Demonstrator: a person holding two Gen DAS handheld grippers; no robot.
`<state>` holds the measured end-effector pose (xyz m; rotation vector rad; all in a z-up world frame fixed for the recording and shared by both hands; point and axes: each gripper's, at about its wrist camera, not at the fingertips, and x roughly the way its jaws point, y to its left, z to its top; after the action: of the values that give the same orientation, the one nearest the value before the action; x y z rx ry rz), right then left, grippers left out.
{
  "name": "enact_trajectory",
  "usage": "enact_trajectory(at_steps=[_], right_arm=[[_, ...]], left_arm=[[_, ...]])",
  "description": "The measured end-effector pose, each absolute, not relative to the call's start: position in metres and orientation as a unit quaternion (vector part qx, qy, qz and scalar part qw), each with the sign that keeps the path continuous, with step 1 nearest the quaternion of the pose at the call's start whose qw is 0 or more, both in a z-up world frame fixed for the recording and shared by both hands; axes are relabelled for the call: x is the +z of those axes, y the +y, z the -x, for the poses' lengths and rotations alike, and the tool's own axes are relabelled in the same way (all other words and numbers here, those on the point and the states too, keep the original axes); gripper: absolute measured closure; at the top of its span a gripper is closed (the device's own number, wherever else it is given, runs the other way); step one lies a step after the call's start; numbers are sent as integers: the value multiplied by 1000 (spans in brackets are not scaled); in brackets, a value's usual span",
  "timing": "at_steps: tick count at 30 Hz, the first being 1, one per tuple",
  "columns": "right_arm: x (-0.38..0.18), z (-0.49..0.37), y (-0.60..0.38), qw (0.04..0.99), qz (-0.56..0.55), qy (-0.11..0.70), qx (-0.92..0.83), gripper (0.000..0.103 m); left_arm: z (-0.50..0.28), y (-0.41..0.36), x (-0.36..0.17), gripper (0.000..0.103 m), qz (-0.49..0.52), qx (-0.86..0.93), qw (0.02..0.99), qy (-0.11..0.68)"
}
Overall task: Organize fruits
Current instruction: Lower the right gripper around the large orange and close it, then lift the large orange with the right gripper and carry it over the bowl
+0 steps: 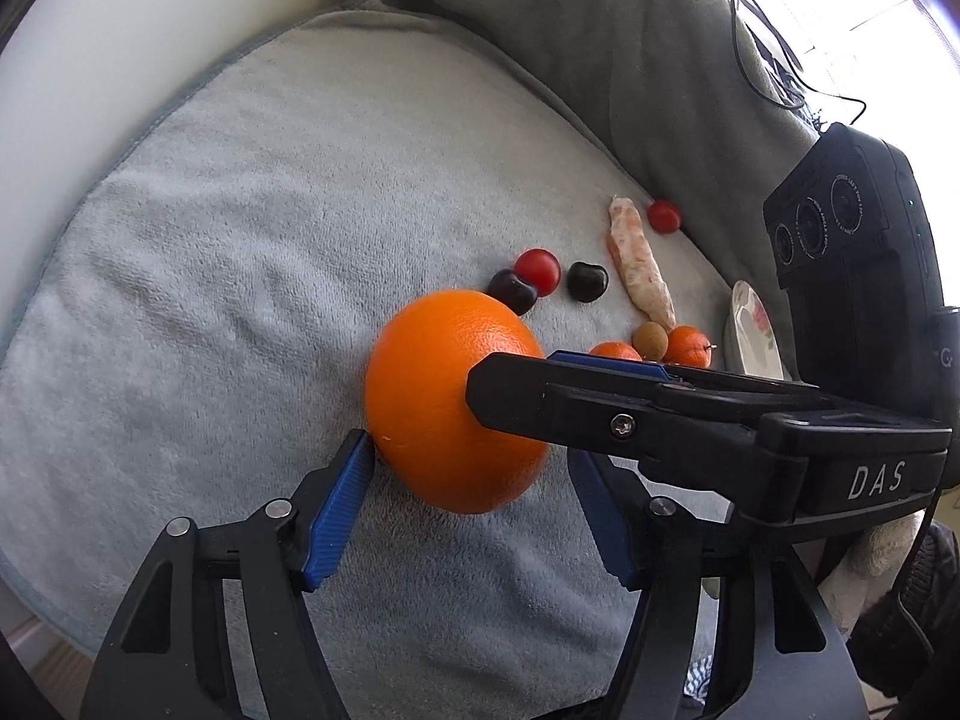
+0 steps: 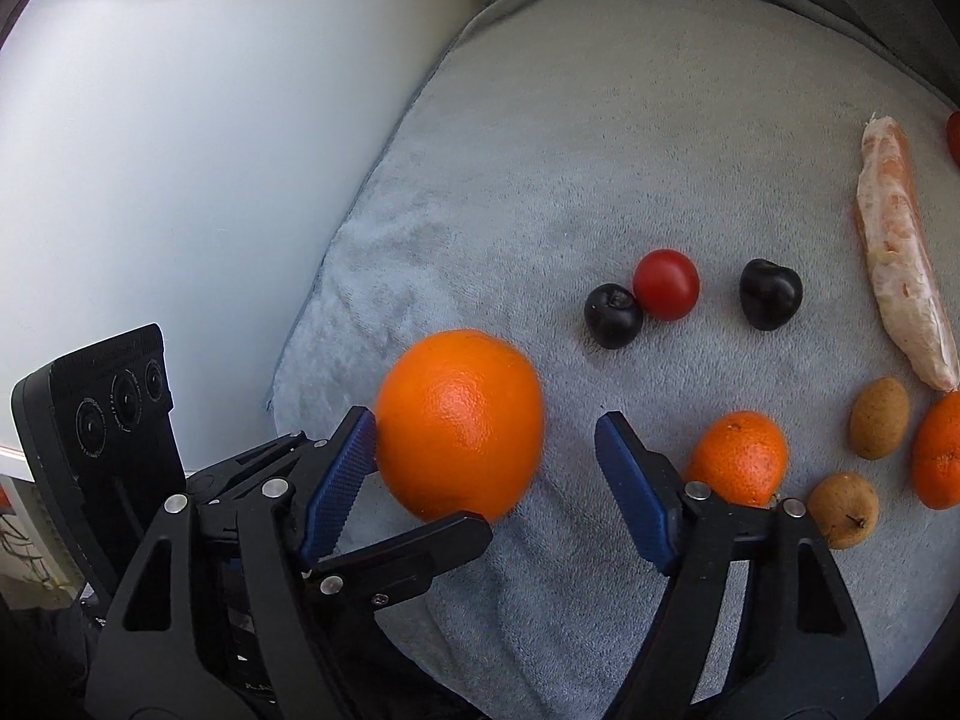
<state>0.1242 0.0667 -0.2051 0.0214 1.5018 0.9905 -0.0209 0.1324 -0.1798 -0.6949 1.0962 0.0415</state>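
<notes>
Here both pairs of fingers stand apart around the orange, left fingers touching it.

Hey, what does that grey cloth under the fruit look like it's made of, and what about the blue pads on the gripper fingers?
Grey cloth: looks like soft plush fleece or microfibre, matte, with a fuzzy nap showing brushed streaks. Blue pads: probably rubber or moulded plastic, matte, with fine ribbed texture across the face; which of the two is unclear.
</notes>
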Motion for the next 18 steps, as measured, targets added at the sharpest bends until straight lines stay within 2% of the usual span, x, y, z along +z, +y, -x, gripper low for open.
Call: enact_trajectory(at_steps=[1,5,18], right_arm=[[-206,-124,67,618,-13,655,435,28],[-211,-123,72,604,-25,661,444,37],[-198,-124,57,619,-41,647,443,39]], left_arm=[[21,134,-181,43,324,20,796,511],[22,136,-182,42,325,17,796,510],[14,124,-172,43,302,10,806,509]])
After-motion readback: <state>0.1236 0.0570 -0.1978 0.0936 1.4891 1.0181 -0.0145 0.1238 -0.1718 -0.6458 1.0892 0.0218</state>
